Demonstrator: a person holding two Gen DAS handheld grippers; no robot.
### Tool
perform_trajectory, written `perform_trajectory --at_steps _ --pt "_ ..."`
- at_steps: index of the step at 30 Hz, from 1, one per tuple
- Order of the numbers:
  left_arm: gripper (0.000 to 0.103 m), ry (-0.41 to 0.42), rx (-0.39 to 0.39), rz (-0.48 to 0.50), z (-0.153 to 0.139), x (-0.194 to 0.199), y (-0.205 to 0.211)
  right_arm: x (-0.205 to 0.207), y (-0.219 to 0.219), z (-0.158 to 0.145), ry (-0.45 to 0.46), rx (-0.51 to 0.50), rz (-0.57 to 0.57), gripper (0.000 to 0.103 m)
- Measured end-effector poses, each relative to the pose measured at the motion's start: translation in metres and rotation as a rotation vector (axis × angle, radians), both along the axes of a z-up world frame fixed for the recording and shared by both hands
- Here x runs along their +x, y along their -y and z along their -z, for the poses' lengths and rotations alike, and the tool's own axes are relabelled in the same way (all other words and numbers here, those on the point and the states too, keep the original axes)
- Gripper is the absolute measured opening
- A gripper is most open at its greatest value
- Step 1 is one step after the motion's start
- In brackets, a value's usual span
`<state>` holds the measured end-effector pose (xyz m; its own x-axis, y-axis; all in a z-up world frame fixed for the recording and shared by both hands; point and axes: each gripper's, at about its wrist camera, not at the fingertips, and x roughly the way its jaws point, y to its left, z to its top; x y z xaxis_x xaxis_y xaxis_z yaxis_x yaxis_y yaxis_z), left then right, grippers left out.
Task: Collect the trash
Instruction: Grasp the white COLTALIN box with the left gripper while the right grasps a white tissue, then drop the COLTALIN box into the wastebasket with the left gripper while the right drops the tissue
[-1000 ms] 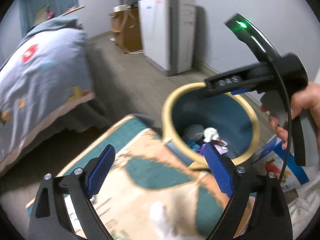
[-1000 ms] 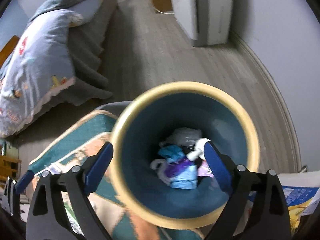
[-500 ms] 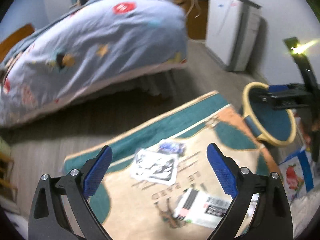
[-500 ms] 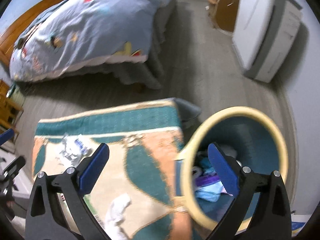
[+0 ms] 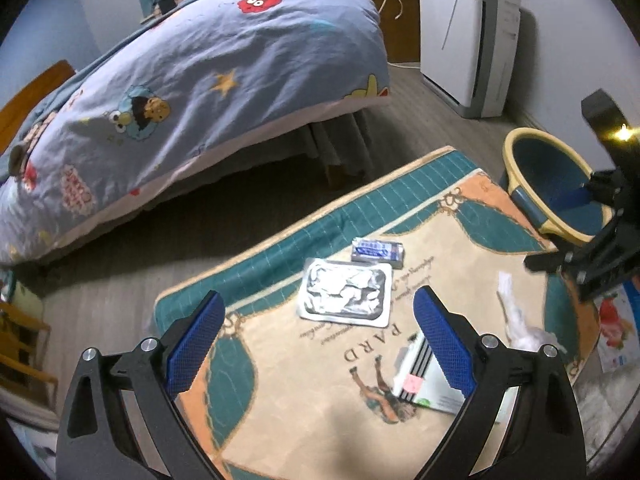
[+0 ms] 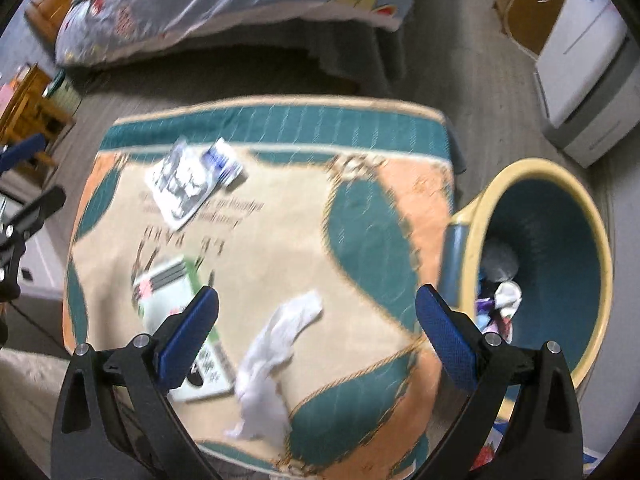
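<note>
Both grippers hung above the rug with their blue-padded fingers spread wide and nothing between them: the left gripper (image 5: 316, 344) looked down over the far half of the patterned rug (image 5: 280, 380), and the right gripper (image 6: 318, 330) hovered nearer the bin. Directly between the right gripper's fingers lay a crumpled white tissue (image 6: 272, 356), loose and twisted, lying on the rug just short of its near edge; beside it to the left sat a flat green-and-white printed packet (image 6: 176, 332). Ahead of the left gripper lay a silvery foil blister tray (image 5: 346, 298), with a small blue wrapper (image 5: 377, 251) touching or almost touching its far edge. The yellow-rimmed blue trash bin (image 6: 600, 264) stood off the rug's right side, already holding several scraps at its bottom. Judging from this, the step in hand was to pick the next piece of litter, and the tissue seemed the natural target for the right gripper. To do it well, that gripper would best come straight down over the thick middle of the tissue, close on a bunched fold instead of a trailing tip, and avoid pinching the rug pile with it. The flat foil tray looked harder: it would likely need one finger worked under an edge. The right wrist view was blurred, so fine detail on the packet could not be read.
</note>
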<state>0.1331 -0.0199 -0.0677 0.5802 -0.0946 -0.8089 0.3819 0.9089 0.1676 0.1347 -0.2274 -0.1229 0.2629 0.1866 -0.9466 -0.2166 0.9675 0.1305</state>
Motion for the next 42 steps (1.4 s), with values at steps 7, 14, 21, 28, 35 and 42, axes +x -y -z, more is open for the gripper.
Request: perform_trajectory --at_steps 7,14,21,28,35,42 --pt "0.095 0.036 0.112 0.032 0.011 -0.037 0.012 -0.028 -0.007 0.010 -0.032 -0.016 -0.046 0.089" --pt "0.095 -0.009 0.061 -0.076 0.020 -0.053 0.002 -0.050 -0.015 0.035 -0.125 -0.001 -0.064 0.065" --pt "0.095 -0.063 0.006 -0.184 0.032 -0.056 0.004 -0.065 -0.022 0.059 -0.218 0.035 -0.161 0.030" --pt "0.095 -0.115 -0.039 -0.230 0.057 -0.057 0.041 -0.059 -0.005 0.041 -0.157 0.044 -0.142 0.023" --pt "0.096 -0.200 -0.106 -0.382 0.091 -0.054 0.060 -0.044 0.044 0.021 -0.083 0.081 -0.013 0.023" --pt "0.098 -0.292 -0.115 -0.496 0.117 -0.046 0.068 -0.037 0.058 0.019 -0.069 0.102 0.003 0.023"
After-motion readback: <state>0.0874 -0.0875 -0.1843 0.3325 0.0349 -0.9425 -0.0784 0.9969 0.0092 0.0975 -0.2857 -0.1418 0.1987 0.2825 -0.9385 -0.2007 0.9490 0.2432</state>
